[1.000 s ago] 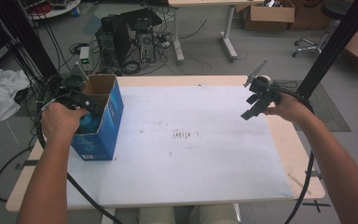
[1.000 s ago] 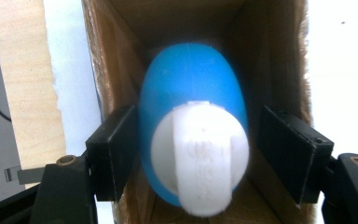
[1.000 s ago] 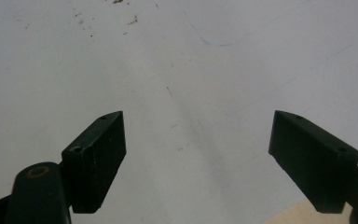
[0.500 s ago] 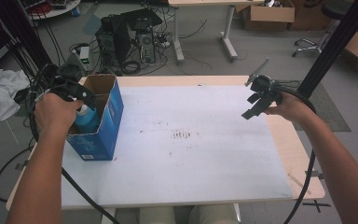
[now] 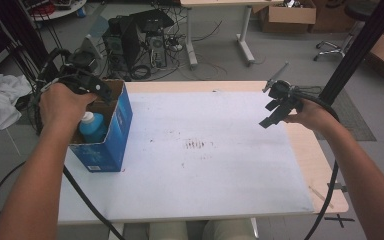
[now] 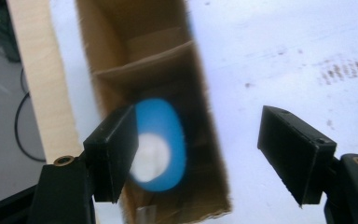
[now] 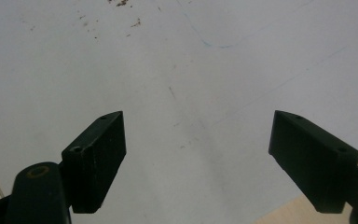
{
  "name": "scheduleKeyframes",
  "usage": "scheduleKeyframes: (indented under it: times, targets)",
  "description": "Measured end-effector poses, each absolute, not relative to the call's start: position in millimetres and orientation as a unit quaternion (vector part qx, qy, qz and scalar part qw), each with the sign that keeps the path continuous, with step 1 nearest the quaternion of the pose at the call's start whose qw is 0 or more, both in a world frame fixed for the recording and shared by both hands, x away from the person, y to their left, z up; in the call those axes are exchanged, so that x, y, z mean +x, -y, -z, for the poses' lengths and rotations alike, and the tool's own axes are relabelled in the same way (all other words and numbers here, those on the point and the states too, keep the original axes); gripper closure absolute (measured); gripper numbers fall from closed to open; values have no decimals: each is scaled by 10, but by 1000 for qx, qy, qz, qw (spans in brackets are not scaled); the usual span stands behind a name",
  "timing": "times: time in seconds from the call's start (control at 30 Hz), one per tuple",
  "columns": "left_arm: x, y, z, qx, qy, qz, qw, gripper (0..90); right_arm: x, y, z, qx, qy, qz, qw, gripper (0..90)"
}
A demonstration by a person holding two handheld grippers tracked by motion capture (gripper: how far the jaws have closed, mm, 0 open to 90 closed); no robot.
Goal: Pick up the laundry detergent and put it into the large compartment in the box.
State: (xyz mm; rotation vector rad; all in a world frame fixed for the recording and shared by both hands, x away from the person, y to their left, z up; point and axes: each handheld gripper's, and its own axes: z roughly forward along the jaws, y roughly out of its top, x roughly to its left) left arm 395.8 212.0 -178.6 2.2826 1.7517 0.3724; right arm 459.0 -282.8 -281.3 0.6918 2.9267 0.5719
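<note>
L gripper (image 6: 198, 156) hangs spread over the box (image 5: 111, 131) at table's (image 5: 220, 190) left edge, w/ a blue bottle (image 6: 161, 144) inside (blurry). R gripper (image 5: 276, 111) spread too, near right edge

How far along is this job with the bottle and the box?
Done: the blue bottle already stands inside the blue box. In hand: nothing; the left claw hangs open above the box, and the right claw is open over the bare white table. Anything left is unclear.
</note>
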Motion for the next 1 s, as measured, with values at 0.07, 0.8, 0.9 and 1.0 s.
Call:
scheduleKeyframes:
  times: [0.07, 0.8, 0.9, 1.0]
  targets:
    - [3970, -2048, 1771, 789, -589, -125, 124, 295, 4589, 2821, 2815, 225, -955, -187, 40, 186]
    - [4176, -1497, 1782, 856, -476, -130, 156, 207, 4589, 2813, 2844, 232, -955, -181, 36, 186]
    - [4194, -1411, 1804, 866, -457, -128, 157, 206, 4591, 2805, 2855, 234, -955, -181, 35, 186]
    - [4206, -1324, 1826, 877, -435, -126, 161, 201, 4597, 2795, 2868, 234, -955, -181, 33, 186]
